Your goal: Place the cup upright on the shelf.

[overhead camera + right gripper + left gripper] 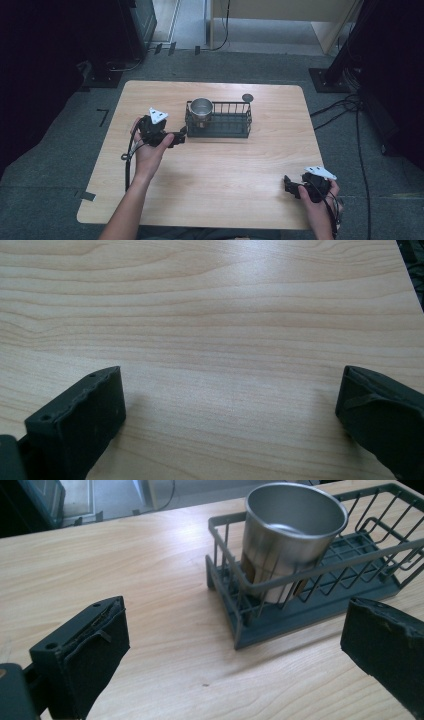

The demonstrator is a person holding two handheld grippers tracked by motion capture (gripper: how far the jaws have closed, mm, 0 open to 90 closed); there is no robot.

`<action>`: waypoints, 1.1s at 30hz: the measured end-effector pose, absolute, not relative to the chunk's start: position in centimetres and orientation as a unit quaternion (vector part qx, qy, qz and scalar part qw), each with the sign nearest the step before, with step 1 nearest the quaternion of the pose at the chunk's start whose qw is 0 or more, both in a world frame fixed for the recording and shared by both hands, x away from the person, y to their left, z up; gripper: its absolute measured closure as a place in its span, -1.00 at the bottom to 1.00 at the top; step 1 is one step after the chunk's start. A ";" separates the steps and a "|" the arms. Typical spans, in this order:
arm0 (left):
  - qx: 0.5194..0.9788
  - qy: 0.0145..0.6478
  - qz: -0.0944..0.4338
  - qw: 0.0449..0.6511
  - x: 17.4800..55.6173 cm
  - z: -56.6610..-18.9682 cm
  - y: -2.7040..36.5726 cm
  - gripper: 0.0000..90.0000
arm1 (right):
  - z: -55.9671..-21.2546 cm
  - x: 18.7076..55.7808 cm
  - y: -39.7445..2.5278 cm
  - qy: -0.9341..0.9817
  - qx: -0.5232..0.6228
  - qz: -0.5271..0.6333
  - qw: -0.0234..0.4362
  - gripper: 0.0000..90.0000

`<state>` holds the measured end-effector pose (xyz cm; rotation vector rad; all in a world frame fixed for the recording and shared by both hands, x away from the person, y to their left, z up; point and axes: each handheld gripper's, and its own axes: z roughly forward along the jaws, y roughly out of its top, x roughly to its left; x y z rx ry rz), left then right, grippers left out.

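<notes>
A steel cup (201, 108) stands upright in the left end of a wire rack (227, 125) on the far middle of the wooden surface (215, 175). The left gripper (181, 136) sits just left of the rack, jaws wide apart and empty. The right gripper (287, 184) rests near the right front corner, jaws also apart, holding nothing.

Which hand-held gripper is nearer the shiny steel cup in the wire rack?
Left. The left hand-held gripper sits open just beside the rack's cup end; the right hand-held gripper rests open near the table's front right corner.
</notes>
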<state>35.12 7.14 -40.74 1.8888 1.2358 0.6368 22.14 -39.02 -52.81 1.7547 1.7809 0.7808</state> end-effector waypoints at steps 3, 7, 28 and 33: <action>0.741 0.487 0.255 0.385 34.6 -41.1 7.7 -1.00 | -52.8 22.1 -39.0 0.657 0.647 0.288 0.258 -1.00; 0.739 0.491 0.256 0.384 34.1 -41.8 8.5 -1.00 | -52.8 22.1 -39.0 0.657 0.647 0.288 0.258 -1.00; 0.723 0.531 0.259 0.357 31.4 -45.5 13.5 -1.00 | -52.8 22.1 -39.0 0.657 0.648 0.288 0.258 -1.00; 0.720 0.544 0.258 0.345 30.8 -46.5 14.7 -1.00 | -52.8 22.1 -39.0 0.657 0.647 0.288 0.258 -1.00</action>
